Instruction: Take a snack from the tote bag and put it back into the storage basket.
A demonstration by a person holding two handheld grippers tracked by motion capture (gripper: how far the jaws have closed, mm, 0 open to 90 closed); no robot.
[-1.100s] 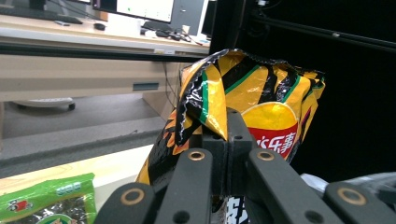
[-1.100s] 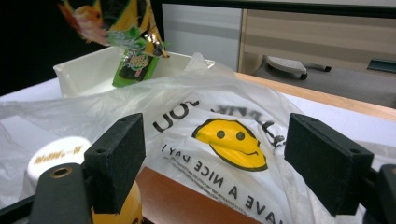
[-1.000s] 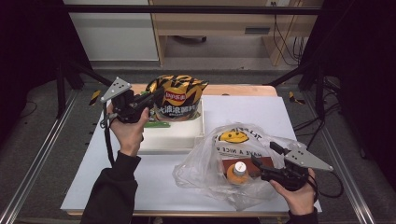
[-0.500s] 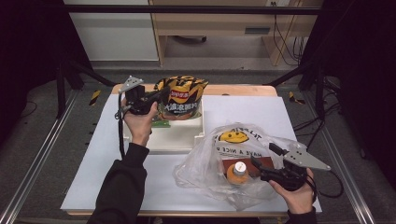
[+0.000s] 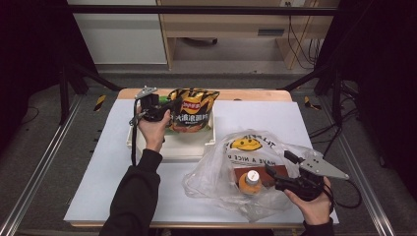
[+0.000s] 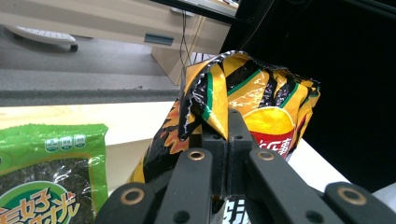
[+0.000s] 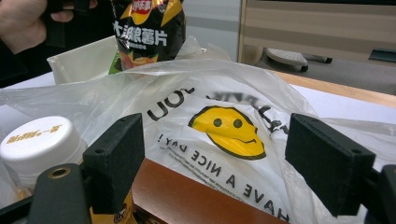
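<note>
1. High view: the left gripper (image 5: 169, 104) is clamped on the upper left edge of a chip bag (image 5: 193, 110), which stands upright in a white tray (image 5: 172, 150) at the far left of the table (image 5: 98, 167). The right gripper (image 5: 278, 178) rests at the near right, its jaws at the edge of a clear plastic bag (image 5: 236, 162) printed with a yellow smiley. An orange bottle (image 5: 250, 182) with a white cap and a brown box (image 5: 268, 173) lie inside that bag.

2. Left gripper view: the jaws are pressed together on a fold of the chip bag (image 6: 243, 102) near its crimped top. A green seaweed packet (image 6: 46, 172) lies just beside the bag.

3. Right gripper view: the jaws stand wide apart, holding nothing. The plastic bag (image 7: 229, 126) lies between and beyond them, with the bottle's white cap (image 7: 39, 140) beside one jaw and the brown box (image 7: 187, 196) below.
</note>
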